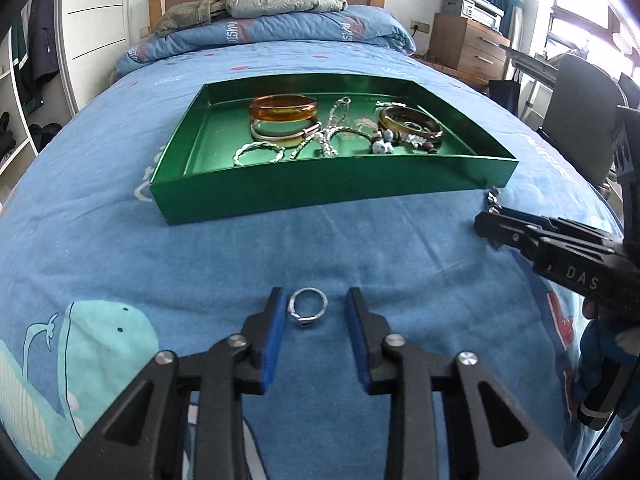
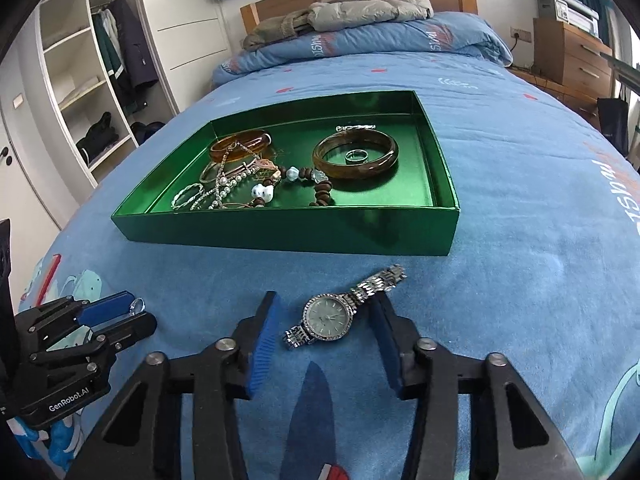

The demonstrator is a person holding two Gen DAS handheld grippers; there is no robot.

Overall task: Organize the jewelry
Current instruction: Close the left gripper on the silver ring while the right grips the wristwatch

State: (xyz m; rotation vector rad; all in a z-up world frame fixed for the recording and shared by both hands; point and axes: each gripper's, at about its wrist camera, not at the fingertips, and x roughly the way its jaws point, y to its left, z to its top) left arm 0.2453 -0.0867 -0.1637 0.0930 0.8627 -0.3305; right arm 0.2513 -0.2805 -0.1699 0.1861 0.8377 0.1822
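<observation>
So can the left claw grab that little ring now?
Probably yes. The ring lies on the bedspread between the left claw's open pads, with nothing in the way.

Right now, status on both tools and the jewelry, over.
Left tool open, astride small silver ring on blue bedsheet. Right tool open, astride silver wristwatch. Neither gripped. Green tray ahead, path clear.

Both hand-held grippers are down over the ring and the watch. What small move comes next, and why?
Probably close both. The ring lies between the left hand-held gripper pads, untouched; the watch sits likewise inside the right hand-held gripper. Both still lie on the bedspread, outside the green tray.
</observation>
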